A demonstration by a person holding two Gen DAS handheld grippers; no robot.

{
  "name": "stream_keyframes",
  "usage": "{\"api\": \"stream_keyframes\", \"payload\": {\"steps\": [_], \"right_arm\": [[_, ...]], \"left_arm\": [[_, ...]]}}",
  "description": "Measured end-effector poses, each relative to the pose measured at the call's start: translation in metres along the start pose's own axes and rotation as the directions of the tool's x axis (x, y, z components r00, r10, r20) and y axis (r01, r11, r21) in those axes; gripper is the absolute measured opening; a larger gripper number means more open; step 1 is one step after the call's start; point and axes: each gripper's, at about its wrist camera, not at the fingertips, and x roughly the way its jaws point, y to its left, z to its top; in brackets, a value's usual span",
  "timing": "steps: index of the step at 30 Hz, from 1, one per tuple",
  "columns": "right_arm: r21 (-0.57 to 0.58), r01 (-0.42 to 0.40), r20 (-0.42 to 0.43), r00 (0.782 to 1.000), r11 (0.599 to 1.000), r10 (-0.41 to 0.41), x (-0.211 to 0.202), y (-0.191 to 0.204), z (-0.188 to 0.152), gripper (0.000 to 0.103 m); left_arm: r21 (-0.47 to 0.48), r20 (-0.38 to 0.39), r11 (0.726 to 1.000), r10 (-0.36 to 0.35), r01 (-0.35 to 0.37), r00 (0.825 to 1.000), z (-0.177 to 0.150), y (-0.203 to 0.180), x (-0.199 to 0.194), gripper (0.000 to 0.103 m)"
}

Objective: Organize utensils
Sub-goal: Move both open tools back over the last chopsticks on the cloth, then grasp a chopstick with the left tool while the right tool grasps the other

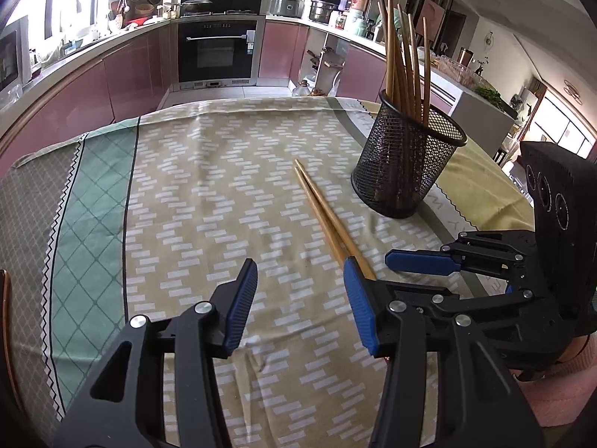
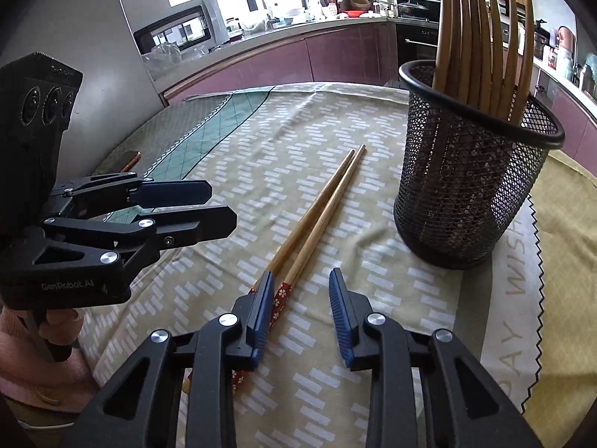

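Note:
A pair of wooden chopsticks (image 1: 324, 213) with red patterned ends lies flat on the tablecloth; it also shows in the right wrist view (image 2: 317, 220). A black mesh holder (image 1: 405, 160) stands upright behind them with several wooden chopsticks in it; it fills the right of the right wrist view (image 2: 474, 171). My left gripper (image 1: 300, 298) is open and empty, just left of the chopsticks' near ends. My right gripper (image 2: 302, 302) is open and empty, low over the chopsticks' red ends, which pass under its left finger. Each gripper shows in the other's view: the right (image 1: 421, 261), the left (image 2: 209, 205).
The table carries a beige, green and yellow patterned cloth (image 1: 224, 171). A reddish-brown object (image 2: 130, 160) pokes over the cloth's far left edge. Kitchen counters, an oven (image 1: 218, 50) and pots stand beyond the table.

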Motion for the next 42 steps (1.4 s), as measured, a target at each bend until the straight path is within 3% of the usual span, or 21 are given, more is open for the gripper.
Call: {"api": "stream_keyframes", "payload": {"steps": [5,21,29,34,36,37,38,39,42], "right_arm": [[0.057,-0.025,-0.017,1.0,0.998,0.026,0.0,-0.008,0.0,0.018],[0.071,-0.015,-0.009,1.0,0.997,0.016,0.014,-0.022,0.018,0.017],[0.115,-0.041,-0.008,0.999,0.993,0.042,0.004,-0.032,0.004,0.007],[0.133,-0.052,-0.021,0.998,0.99,0.055,-0.008,-0.034,-0.008,0.006],[0.121,-0.053,-0.033,0.998,0.991,0.057,-0.01,-0.032,-0.01,0.007],[0.111,-0.048,-0.034,0.998,0.993,0.052,-0.011,-0.032,-0.01,0.007],[0.103,-0.037,-0.03,0.999,0.994,0.04,-0.01,-0.03,-0.008,0.008],[0.098,-0.029,-0.027,0.999,0.995,0.031,-0.01,-0.03,-0.007,0.012],[0.07,0.0,-0.008,1.0,0.998,0.0,-0.005,-0.026,0.001,0.016]], "left_arm": [[0.012,-0.002,1.0,-0.007,0.007,1.0,0.0,-0.004,0.002,0.048],[0.121,-0.071,0.992,-0.017,0.025,0.997,-0.004,-0.034,0.028,0.046],[0.088,-0.096,0.996,0.018,-0.009,0.995,-0.005,-0.03,0.036,0.021],[0.039,-0.103,0.999,0.01,-0.006,0.995,-0.006,-0.021,0.032,0.011],[0.04,-0.106,0.999,0.005,0.0,0.994,-0.007,-0.02,0.03,0.011],[0.04,-0.104,0.999,0.004,0.0,0.995,-0.007,-0.02,0.03,0.015],[0.042,-0.105,0.999,0.005,0.0,0.994,-0.006,-0.02,0.03,0.026],[0.048,-0.101,0.999,0.013,-0.008,0.995,-0.005,-0.021,0.031,0.029],[0.063,-0.092,0.998,0.032,-0.027,0.995,0.001,-0.022,0.033,0.028]]}}
